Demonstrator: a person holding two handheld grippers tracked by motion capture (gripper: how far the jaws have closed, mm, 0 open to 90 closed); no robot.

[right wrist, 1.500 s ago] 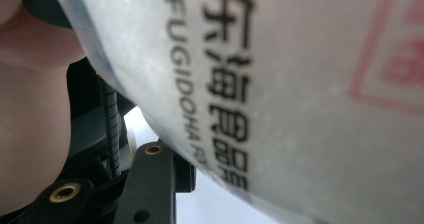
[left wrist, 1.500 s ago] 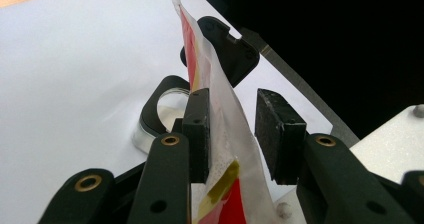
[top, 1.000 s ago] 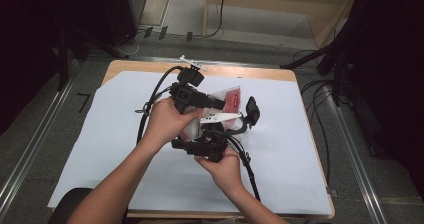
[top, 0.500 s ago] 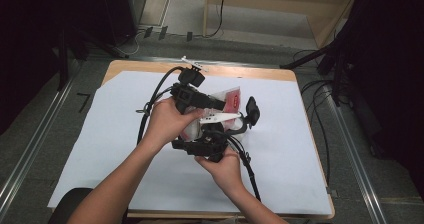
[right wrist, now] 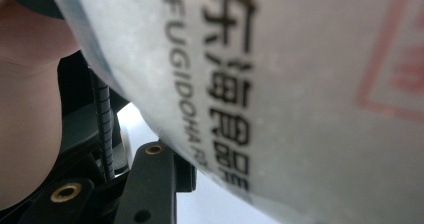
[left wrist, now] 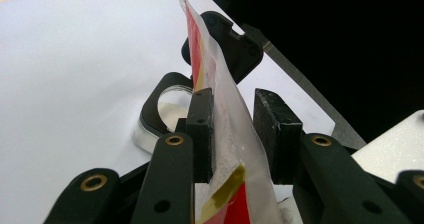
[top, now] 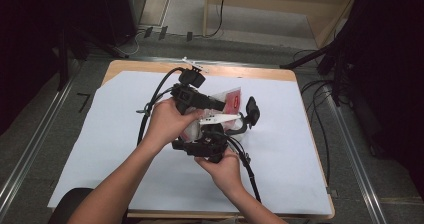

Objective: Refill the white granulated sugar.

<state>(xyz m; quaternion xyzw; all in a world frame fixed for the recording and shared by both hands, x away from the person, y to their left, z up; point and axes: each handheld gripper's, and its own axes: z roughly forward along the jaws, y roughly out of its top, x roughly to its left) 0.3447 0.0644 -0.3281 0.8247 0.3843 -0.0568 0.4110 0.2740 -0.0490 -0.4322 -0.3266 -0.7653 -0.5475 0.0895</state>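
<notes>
The left claw (left wrist: 232, 134) stands narrow around the upright edge of a clear red-printed bag (left wrist: 220, 99), its left pad touching the film and the right one just off it. The right claw (top: 212, 145) hugs the same bag from six o'clock, its grip unclear. At twelve o'clock, a black holder (left wrist: 165, 109) lies on the white surface (top: 100, 134).

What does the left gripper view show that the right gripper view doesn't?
Left gripper view: the bag seen edge-on, standing between the pads of the left claw, with red and yellow print, and behind it a black ring-shaped part lying on the white sheet.
Right gripper view: the bag's broad face up close, with black lettering and a red outline, plus a hand and a coiled cable at the left.
Shared: the translucent bag and the white sheet.
</notes>
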